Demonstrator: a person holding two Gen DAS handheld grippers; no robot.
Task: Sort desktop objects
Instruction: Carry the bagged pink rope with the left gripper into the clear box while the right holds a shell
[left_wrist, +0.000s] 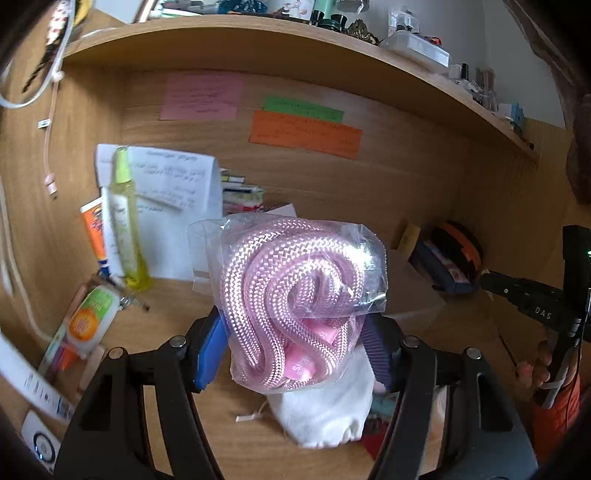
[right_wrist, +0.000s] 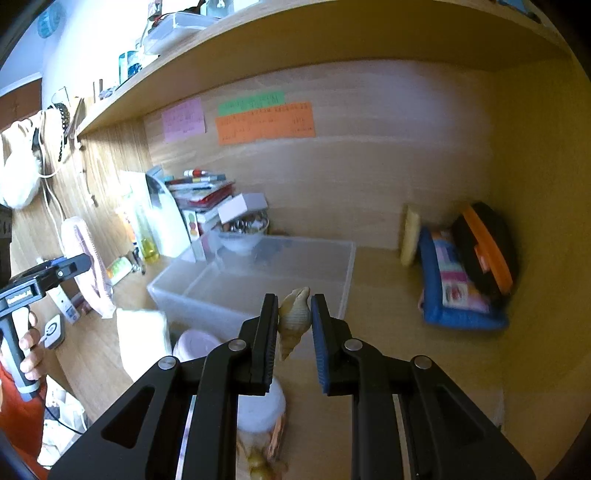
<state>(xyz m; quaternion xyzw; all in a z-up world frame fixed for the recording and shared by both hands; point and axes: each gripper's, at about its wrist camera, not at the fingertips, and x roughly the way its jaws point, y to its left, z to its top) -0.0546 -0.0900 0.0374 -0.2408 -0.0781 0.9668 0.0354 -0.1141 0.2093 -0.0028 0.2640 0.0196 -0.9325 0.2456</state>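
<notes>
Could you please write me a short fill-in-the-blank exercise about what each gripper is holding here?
1. The left gripper is shut on a clear bag holding coiled ____ rope.
2. The right gripper holds a ____ between its fingers.
3. Beyond the right gripper a clear plastic ____ sits on the desk.
4. The largest sticky note on the back wall is ____.

Missing words: pink; seashell; bin; orange

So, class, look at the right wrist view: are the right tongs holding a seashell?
Yes, the right tongs grip a pale seashell between their two pads, just in front of the clear plastic bin.
</notes>
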